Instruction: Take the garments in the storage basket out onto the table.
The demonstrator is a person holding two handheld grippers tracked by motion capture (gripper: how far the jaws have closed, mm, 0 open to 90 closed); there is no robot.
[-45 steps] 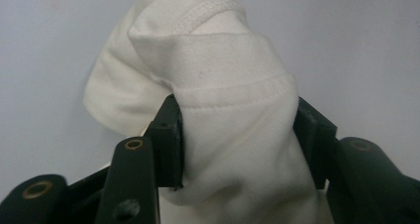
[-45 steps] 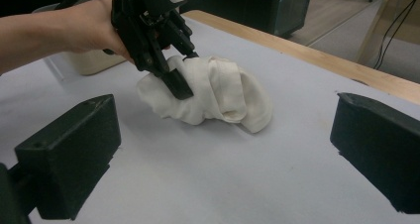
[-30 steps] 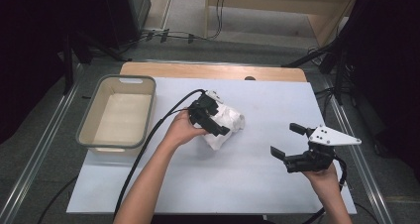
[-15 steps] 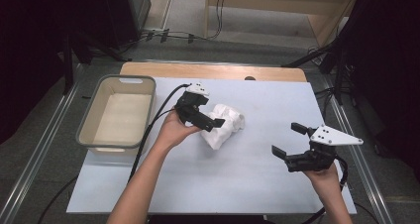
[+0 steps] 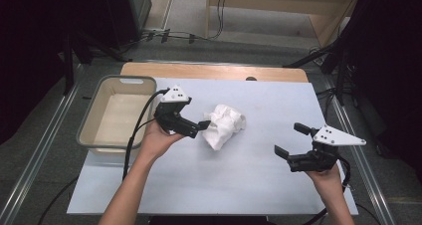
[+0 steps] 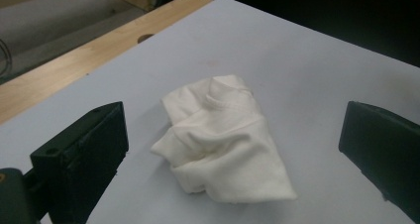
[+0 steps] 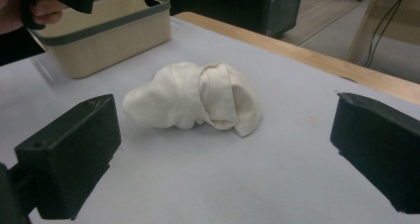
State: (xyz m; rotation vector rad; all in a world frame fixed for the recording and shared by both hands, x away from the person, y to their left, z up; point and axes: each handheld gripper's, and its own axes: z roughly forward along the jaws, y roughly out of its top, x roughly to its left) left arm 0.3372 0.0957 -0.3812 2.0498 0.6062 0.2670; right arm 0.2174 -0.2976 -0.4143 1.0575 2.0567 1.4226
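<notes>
Item count: one crumpled white cloth (image 5: 225,126) on one pale blue mat (image 5: 259,185); one beige basket (image 5: 94,116) at the mat's left edge; two handheld grippers, left gripper (image 5: 198,127) and right gripper (image 5: 290,139).

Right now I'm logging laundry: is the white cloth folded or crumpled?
Crumpled: the white cloth lies bunched in an uneven heap on the pale table sheet, with creases and a hem showing.
</notes>
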